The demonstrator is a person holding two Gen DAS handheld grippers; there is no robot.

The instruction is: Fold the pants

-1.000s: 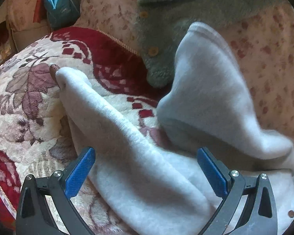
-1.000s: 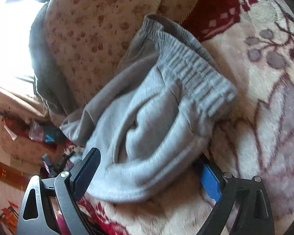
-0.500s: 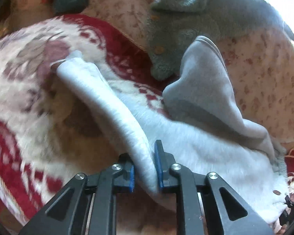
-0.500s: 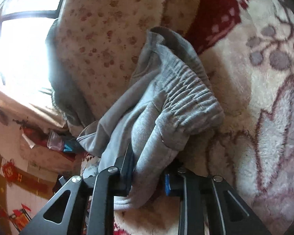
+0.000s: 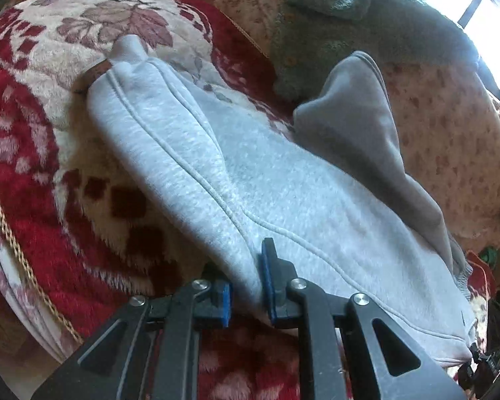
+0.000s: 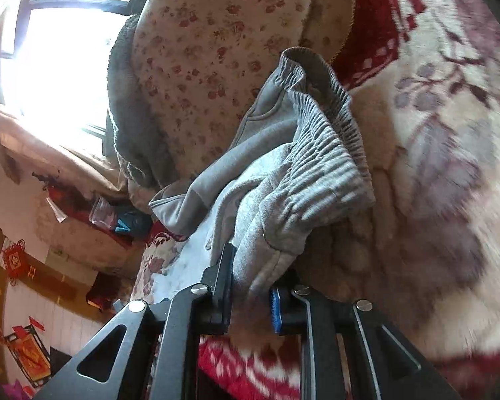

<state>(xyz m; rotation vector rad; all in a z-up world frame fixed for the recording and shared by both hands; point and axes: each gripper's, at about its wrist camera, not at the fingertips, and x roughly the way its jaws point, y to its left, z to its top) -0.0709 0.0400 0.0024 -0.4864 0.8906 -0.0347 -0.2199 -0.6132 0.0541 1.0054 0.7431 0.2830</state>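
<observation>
Light grey fleece pants (image 5: 250, 180) lie on a red and cream floral blanket (image 5: 33, 173). My left gripper (image 5: 246, 293) is shut on the side edge of one pant leg, which stretches away to its cuff (image 5: 126, 50). The other leg (image 5: 353, 113) is bunched up against a cushion. My right gripper (image 6: 250, 286) is shut on the pants near the ribbed elastic waistband (image 6: 320, 153) and holds it lifted and bunched above the blanket (image 6: 433, 166).
A green knitted garment with buttons (image 5: 343, 23) lies on a beige floral cushion (image 5: 450, 126) behind the pants. The cushion (image 6: 216, 33) and a bright window (image 6: 60, 50) show in the right wrist view. The blanket's corded edge (image 5: 13, 233) runs at left.
Both grippers were open around the fabric a second ago; they have closed on it. Both have lifted the pants slightly and the leg has stretched out straighter.
</observation>
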